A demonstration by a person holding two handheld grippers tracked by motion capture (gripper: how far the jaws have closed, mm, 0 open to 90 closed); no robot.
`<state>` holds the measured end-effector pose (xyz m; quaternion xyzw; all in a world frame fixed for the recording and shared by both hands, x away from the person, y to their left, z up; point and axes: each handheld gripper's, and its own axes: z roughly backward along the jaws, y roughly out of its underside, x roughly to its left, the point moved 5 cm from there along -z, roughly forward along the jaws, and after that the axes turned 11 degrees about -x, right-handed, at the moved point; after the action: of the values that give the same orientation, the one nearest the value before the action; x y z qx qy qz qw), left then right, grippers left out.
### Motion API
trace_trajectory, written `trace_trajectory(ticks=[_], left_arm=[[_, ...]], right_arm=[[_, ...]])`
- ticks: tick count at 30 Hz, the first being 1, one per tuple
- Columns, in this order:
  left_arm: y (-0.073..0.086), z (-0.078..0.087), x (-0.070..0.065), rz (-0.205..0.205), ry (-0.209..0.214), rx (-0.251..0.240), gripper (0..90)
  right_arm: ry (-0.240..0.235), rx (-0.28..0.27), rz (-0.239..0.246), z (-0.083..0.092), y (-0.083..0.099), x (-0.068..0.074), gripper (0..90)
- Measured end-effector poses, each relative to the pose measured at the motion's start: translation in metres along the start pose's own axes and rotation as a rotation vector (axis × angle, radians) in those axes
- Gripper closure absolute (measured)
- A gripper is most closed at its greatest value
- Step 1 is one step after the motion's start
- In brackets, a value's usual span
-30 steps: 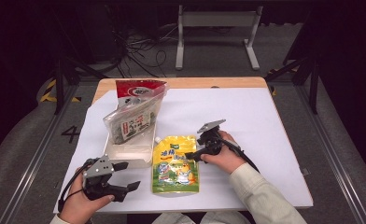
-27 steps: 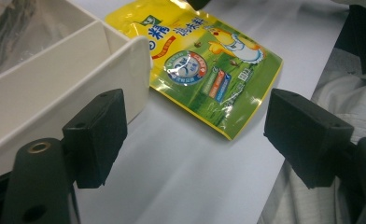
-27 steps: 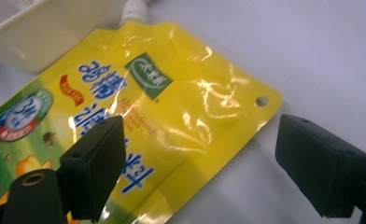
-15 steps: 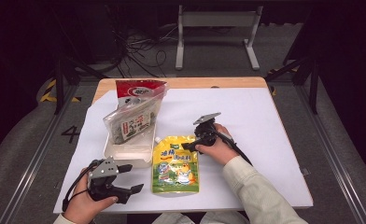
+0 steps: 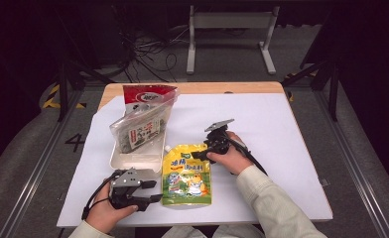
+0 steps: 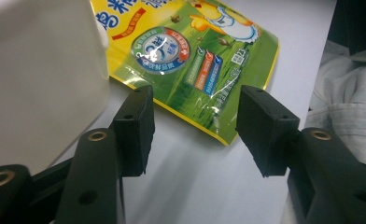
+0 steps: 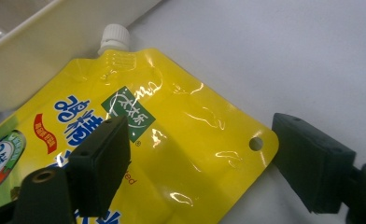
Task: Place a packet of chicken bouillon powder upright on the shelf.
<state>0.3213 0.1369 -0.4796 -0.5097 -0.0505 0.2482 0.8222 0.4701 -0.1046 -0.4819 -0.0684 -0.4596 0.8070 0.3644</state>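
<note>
While my left gripper (image 5: 153, 191) has dropped toward the table and slid in at the pouch (image 5: 186, 174) over the last second, its jaws have just been narrowing from wide to roughly half. In the left gripper view they straddle bare white table just short of the pouch's bottom corner (image 6: 223, 135), pads clear of the foil, so the tool is released and grasps nothing. My right gripper (image 5: 198, 154) has crept left to the pouch's top edge and its jaws have just been closing a little; in the right gripper view one pad sits over the print and the other stands off the corner with the hang hole (image 7: 256, 143). I read that as unclenched too, with the pouch between the jaws but not pinched.

To me this means both tools are lining up for a two-corner lift. The pouch lies flat on the table, cap (image 7: 114, 36) touching the tray (image 5: 133, 161) rim.

Hard to judge: whether the right gripper's near pad rests on the foil or floats above it. The tray wall (image 6: 41, 74) blocks much of the left gripper view, my sleeve (image 6: 344, 84) crowds its edge, and the bagged goods (image 5: 142, 126) in the tray are too glossy to read.
</note>
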Motion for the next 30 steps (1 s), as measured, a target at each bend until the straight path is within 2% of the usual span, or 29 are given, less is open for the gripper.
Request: trace_trajectory(ticks=[3, 7, 9, 13, 15, 17, 24, 27, 30], left_arm=[[0.002, -0.005, 0.0, -0.018, 0.001, 0.024, 50.2], [0.005, -0.011, 0.0, -0.023, 0.0, 0.05, 51.8], [0.007, -0.013, 0.0, -0.032, -0.008, 0.068, 52.2], [0.009, -0.017, -0.001, -0.043, 0.012, 0.097, 52.7], [0.01, -0.021, -0.004, -0.031, 0.026, 0.108, 52.2], [0.01, -0.021, -0.004, -0.049, 0.024, 0.117, 51.0], [0.01, -0.022, -0.005, -0.059, 0.025, 0.127, 53.3], [0.01, -0.022, -0.006, -0.051, 0.023, 0.127, 54.7], [0.01, -0.022, -0.005, -0.06, 0.026, 0.132, 55.2]], right_arm=[[-0.003, -0.006, 0.008, 0.004, -0.002, 0.001, 27.1], [-0.004, -0.011, 0.015, 0.007, -0.004, 0.002, 32.1], [0.0, -0.007, 0.02, 0.009, -0.004, 0.002, 39.0], [-0.005, -0.013, 0.005, 0.013, -0.006, 0.001, 46.9], [-0.003, -0.013, -0.002, 0.014, -0.007, 0.0, 47.4], [0.0, -0.007, -0.007, 0.012, -0.006, -0.002, 47.3], [0.013, 0.013, -0.035, 0.003, -0.002, -0.011, 47.3], [0.011, 0.007, -0.049, 0.0, -0.002, -0.011, 44.9], [0.011, -0.002, -0.053, -0.002, -0.002, -0.011, 41.9]])
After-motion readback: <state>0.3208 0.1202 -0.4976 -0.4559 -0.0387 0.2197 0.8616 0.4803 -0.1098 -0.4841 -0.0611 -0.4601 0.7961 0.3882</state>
